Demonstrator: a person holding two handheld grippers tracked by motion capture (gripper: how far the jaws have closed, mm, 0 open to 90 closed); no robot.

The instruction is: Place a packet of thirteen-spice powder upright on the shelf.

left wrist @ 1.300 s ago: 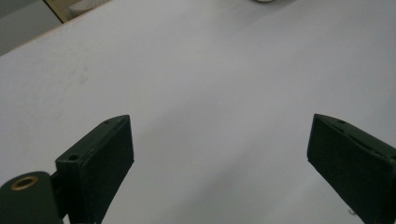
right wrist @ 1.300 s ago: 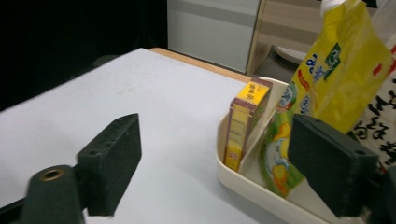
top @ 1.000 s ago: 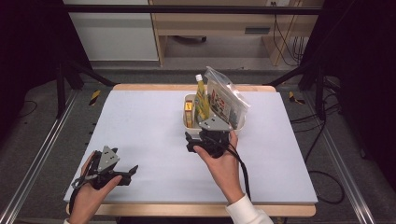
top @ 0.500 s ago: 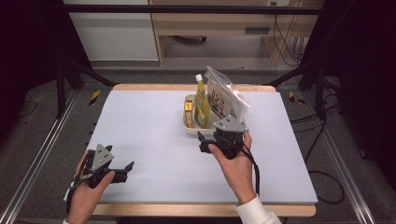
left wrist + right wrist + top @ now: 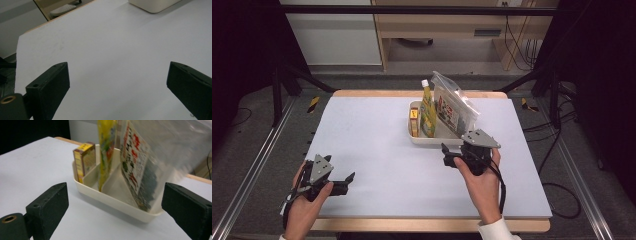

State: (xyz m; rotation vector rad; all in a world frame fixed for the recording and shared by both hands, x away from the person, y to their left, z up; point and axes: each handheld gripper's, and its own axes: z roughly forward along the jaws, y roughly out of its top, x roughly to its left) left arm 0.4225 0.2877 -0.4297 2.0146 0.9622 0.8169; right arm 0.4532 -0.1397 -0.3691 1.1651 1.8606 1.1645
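A cream divided tray (image 5: 417, 138) stands at the table's far middle. It holds a small yellow-brown box (image 5: 413, 120), an upright yellow bottle (image 5: 428, 112) and a clear printed bag (image 5: 454, 110) that leans to the right. My right gripper (image 5: 445, 155) is open just in front of the tray, with nothing between its jaws. In the right gripper view the right gripper (image 5: 115, 197) faces the tray (image 5: 112, 202), box (image 5: 85, 161), bottle (image 5: 106, 150) and bag (image 5: 140, 167). My left gripper (image 5: 347, 183) is open and empty near the front left corner. The left gripper (image 5: 117, 75) looks over bare table.
The white table top (image 5: 372, 135) has a wooden edge. Metal rails run along both sides on the floor, and black stand legs rise at the far corners. A cabinet and cables lie beyond the far edge. A corner of the tray (image 5: 155, 3) shows in the left gripper view.
My right gripper has moved to the right along the tray's front, staying open. My left gripper has shifted slightly to the left and stays open.
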